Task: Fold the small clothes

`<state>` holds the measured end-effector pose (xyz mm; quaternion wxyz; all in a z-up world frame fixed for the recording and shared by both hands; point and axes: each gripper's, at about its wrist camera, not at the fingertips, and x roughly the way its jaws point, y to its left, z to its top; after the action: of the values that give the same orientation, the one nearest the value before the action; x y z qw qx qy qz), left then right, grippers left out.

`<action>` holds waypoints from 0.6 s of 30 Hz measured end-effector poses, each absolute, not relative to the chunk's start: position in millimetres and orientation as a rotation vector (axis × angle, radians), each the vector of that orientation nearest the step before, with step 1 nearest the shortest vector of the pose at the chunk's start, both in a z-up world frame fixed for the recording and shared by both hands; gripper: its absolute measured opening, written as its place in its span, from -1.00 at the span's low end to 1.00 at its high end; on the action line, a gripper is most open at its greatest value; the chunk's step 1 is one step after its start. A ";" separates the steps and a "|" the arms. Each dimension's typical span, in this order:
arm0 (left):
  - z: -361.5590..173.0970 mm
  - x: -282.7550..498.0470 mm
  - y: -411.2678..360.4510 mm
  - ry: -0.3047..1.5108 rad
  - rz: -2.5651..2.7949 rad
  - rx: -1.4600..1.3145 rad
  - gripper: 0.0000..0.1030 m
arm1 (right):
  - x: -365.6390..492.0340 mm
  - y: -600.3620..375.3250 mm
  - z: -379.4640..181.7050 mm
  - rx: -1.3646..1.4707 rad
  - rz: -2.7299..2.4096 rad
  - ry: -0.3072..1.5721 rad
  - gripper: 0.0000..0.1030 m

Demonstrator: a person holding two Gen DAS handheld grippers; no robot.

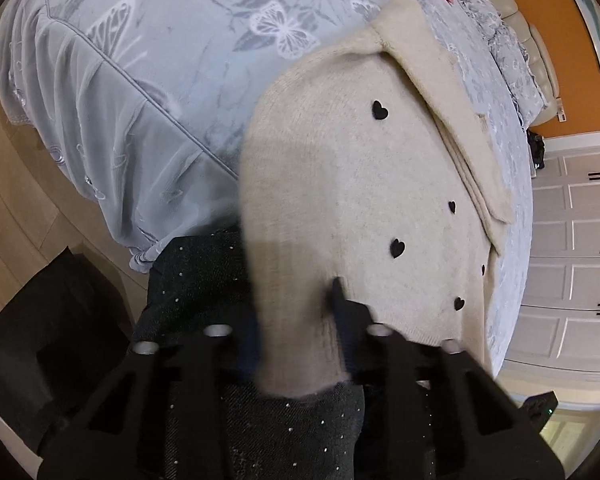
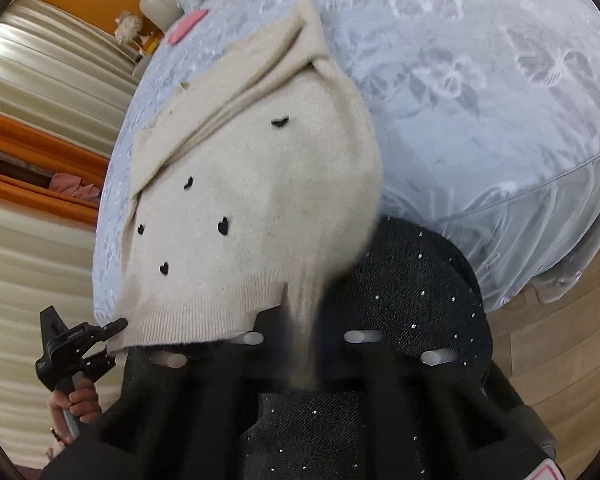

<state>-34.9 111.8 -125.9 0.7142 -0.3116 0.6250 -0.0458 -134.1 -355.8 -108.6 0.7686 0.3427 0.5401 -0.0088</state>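
Nearest the lens, the left gripper (image 1: 300, 344) is pinching a bunched corner of the cream sweater (image 1: 352, 184), its fingers pressed together on the knit. The right gripper (image 2: 304, 344) is likewise clamping the hem at six o'clock. The sweater, dotted with black hearts (image 2: 223, 225), is lying on the grey butterfly bedspread (image 1: 172, 60), stretching toward twelve o'clock. A pink cloth (image 2: 186, 26) is lying farthest off at eleven o'clock.

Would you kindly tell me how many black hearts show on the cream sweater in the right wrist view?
5: one upper centre, one mid-left, one centre, one at the left edge, one lower left. Folds may hide more.
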 end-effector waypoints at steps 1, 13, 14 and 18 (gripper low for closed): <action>-123.4 -35.4 113.7 1.381 -0.111 -0.697 -0.76 | -135.6 -357.9 -107.1 0.751 -0.024 1.160 -0.83; -99.7 -64.9 122.0 1.443 -0.151 -0.610 -0.84 | -186.4 -382.4 -67.0 0.665 -0.076 1.133 -0.87; -108.3 -67.4 120.3 1.469 -0.135 -0.594 -0.83 | -187.2 -380.7 -77.0 0.651 -0.083 1.167 -0.86; -106.6 -58.3 121.7 1.441 -0.088 -0.580 -0.59 | -185.0 -390.7 -90.8 0.655 -0.173 1.181 -0.52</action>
<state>-58.3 121.7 -106.6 0.7122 -0.2617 0.6502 -0.0395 -185.0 -390.7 -90.8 0.7770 0.3028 0.5460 -0.0802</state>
